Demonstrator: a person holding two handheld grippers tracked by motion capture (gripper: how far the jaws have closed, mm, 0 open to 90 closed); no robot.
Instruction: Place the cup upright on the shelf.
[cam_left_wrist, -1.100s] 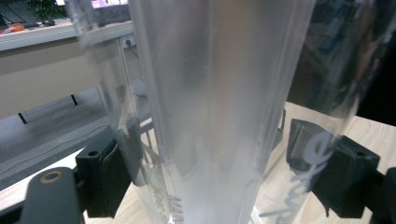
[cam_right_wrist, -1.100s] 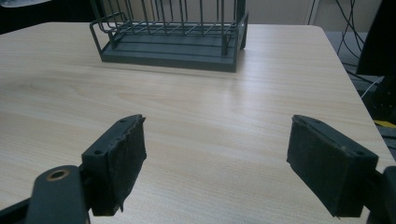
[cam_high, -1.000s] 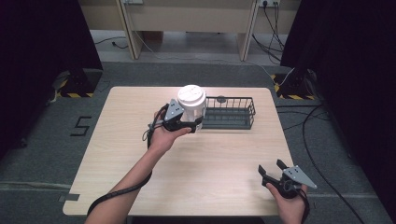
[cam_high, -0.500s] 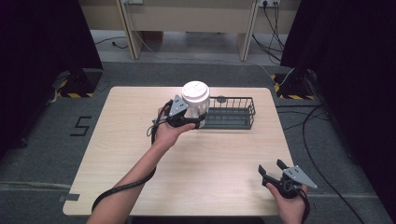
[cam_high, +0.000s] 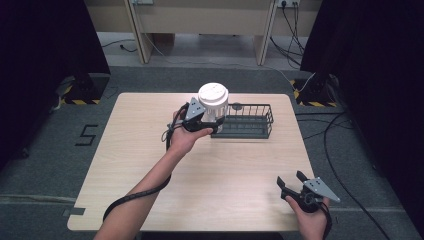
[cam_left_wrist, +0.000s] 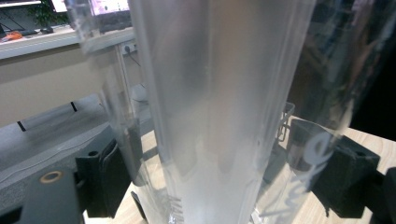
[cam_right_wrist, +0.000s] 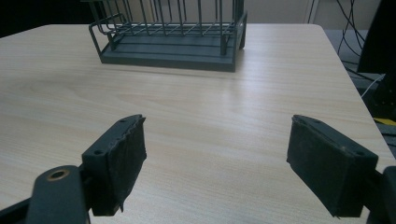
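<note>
From my seat the table (cam_high: 150, 150) is evenly lit from above with soft shadows, while the room around it falls into darkness. The clear cup (cam_left_wrist: 219, 112) sits so close that it blurs, with pale glare streaking down its wall.

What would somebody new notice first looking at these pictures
The eye goes first to the clear cup with a white lid, clamped in the left gripper and held just above the left end of the dark wire basket at the far side of the wooden table. In the left gripper view the cup's frosted wall looms between the fingers. The right gripper waits open over the table's near right corner, holding nothing.
</note>
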